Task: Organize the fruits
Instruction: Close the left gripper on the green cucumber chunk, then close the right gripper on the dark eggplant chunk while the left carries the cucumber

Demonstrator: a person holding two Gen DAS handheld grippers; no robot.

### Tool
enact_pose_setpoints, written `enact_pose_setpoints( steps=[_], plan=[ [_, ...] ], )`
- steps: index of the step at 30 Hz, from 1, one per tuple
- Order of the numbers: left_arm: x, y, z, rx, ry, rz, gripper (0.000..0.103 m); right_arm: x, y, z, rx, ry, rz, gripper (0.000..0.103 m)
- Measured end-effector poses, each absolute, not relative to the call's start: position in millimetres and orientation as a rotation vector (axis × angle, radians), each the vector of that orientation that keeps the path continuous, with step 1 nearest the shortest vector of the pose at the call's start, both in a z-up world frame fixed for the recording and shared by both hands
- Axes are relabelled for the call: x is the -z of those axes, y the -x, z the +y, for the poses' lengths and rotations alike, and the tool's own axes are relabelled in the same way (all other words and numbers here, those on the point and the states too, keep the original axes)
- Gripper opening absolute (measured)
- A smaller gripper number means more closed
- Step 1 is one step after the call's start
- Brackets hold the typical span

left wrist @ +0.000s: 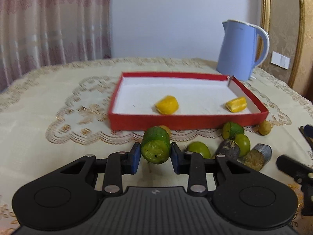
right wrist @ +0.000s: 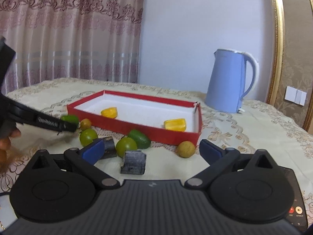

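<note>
The left gripper was clamped on a green fruit; the red box lay straight ahead, just beyond its fingertips.

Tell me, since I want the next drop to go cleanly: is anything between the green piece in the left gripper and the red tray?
Nothing visible blocks it. The left gripper holds the green fruit piece just short of the red tray; only the tray's low near wall has to be cleared. A small fruit sits just behind the held piece.
</note>
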State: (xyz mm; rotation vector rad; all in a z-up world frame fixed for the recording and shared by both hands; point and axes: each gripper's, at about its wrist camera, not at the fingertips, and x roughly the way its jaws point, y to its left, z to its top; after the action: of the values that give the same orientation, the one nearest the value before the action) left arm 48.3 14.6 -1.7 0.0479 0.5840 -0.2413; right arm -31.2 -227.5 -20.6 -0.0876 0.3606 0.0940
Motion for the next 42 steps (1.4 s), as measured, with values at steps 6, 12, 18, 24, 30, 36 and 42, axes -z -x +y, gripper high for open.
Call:
enact_pose_setpoints(
  steps=[6, 12, 18, 24, 30, 36, 42],
  plan=[
    [-13, -33, 20, 0.205, -0.083, 0.511, 0.032, 29, 12, -220, -0.148, 0.117, 0.435, 0.081],
    [-21, -27, 21, 0.205, -0.088, 0.488, 0.032, 36, -6, -214, -0.164, 0.144, 0.517, 0.040],
    [-21, -27, 21, 0.203, -0.088, 0.491, 0.032, 39, -10, -210, -0.177, 0.161, 0.542, 0.036],
    [-20, -28, 20, 0.190, -0.091, 0.509, 0.032, 36, -3, -210, -0.180, 0.158, 0.519, 0.028],
    [-20, -30, 20, 0.163, -0.098, 0.520, 0.032, 22, 16, -223, -0.138, 0.115, 0.447, 0.028],
    [-19, -33, 17, 0.143, -0.107, 0.536, 0.032, 2, 37, -235, -0.115, 0.069, 0.351, 0.028],
    [-20, -33, 16, 0.113, -0.125, 0.533, 0.032, -5, 46, -238, -0.122, 0.059, 0.316, 0.028]
  ],
)
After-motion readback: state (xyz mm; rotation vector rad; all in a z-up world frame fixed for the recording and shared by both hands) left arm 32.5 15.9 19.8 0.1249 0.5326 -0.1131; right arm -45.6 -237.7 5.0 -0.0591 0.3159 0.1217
